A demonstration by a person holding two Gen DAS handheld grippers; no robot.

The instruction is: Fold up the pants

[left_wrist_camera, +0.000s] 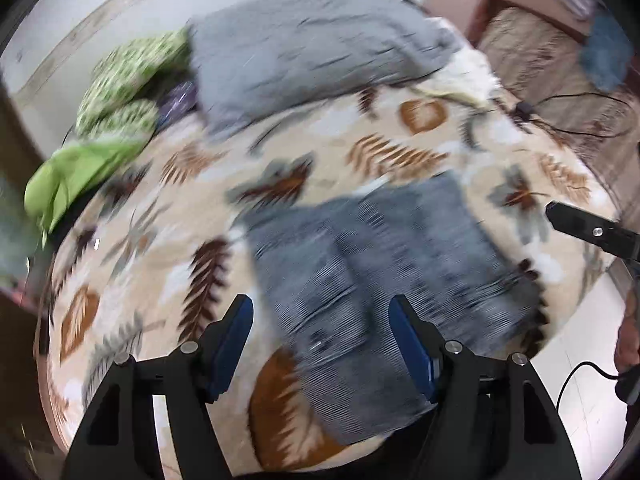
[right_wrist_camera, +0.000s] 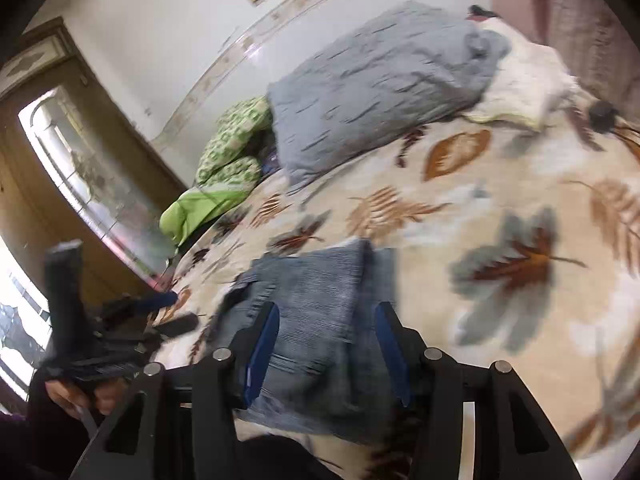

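Because the pants [left_wrist_camera: 384,280] already lie as a compact grey-blue bundle near the front edge of the bed [left_wrist_camera: 360,152], both tools hang above them rather than on them. Seen from the left wrist, the left gripper [left_wrist_camera: 322,346] stands wide with nothing between its blue pads [left_wrist_camera: 236,344], the cloth lying flat on the leaf-patterned blanket [left_wrist_camera: 188,208] below it. Seen from the right wrist, the right gripper [right_wrist_camera: 326,354] is about half apart over the same bundle; the fabric shows in the gap, but I cannot tell whether the pads [right_wrist_camera: 262,356] press it (motion blur smears that edge). My guess is that the fold is largely done and only a smoothing or a last doubling remains.

As for room, the blanket past the bundle is bare and wide, so a flap could swing that way freely. The grey pillow [left_wrist_camera: 316,48] and green patterned bedding [left_wrist_camera: 128,80] sit well apart at the far side by the wall. Nearer risk is the bed's front edge, just beside the bundle: a careless tug could drag the cloth off it
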